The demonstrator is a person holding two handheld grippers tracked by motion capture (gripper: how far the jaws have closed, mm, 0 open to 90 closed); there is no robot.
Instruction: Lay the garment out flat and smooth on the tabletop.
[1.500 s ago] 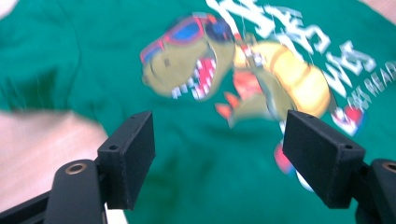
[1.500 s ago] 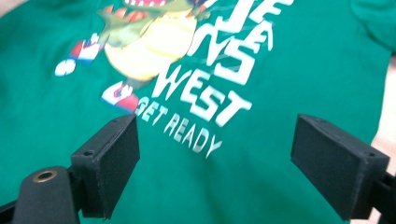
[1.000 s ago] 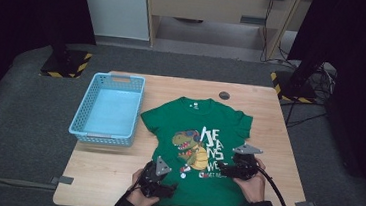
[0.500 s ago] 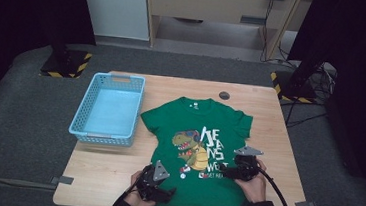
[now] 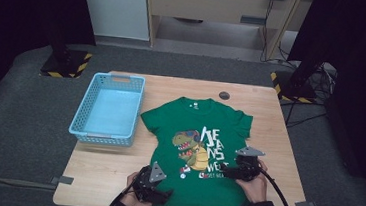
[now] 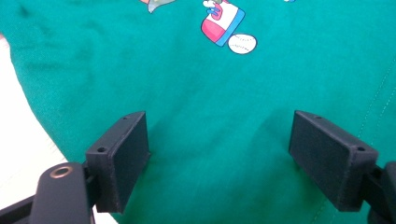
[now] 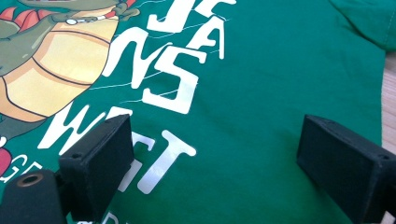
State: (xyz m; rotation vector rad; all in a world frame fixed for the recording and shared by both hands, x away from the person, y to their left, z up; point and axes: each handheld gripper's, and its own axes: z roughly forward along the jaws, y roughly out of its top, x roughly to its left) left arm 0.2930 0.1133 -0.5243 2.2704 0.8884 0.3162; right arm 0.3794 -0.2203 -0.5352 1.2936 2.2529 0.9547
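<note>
Blue plastic basket (image 5: pixel 107 109) sits at the left of the wooden table (image 5: pixel 110 169), just beside the shirt's left sleeve. Green dinosaur-print T-shirt (image 5: pixel 202 150) lies flat, print up, across the table's middle, hem toward the person.

Left gripper (image 5: pixel 159 196) rests at the shirt's lower left hem corner. Its jaws stand wide apart and have just been opening; in the left gripper view (image 6: pixel 219 158) plain green fabric lies flat between them, not pinched.

Right gripper (image 5: pixel 227 173) is over the shirt's lower right part, beside the white lettering. Jaws likewise spread and just opening; the right gripper view (image 7: pixel 212 154) shows smooth cloth between them, ungripped.

Small dark round disc (image 5: pixel 224 95) lies on the table beyond the collar.
</note>
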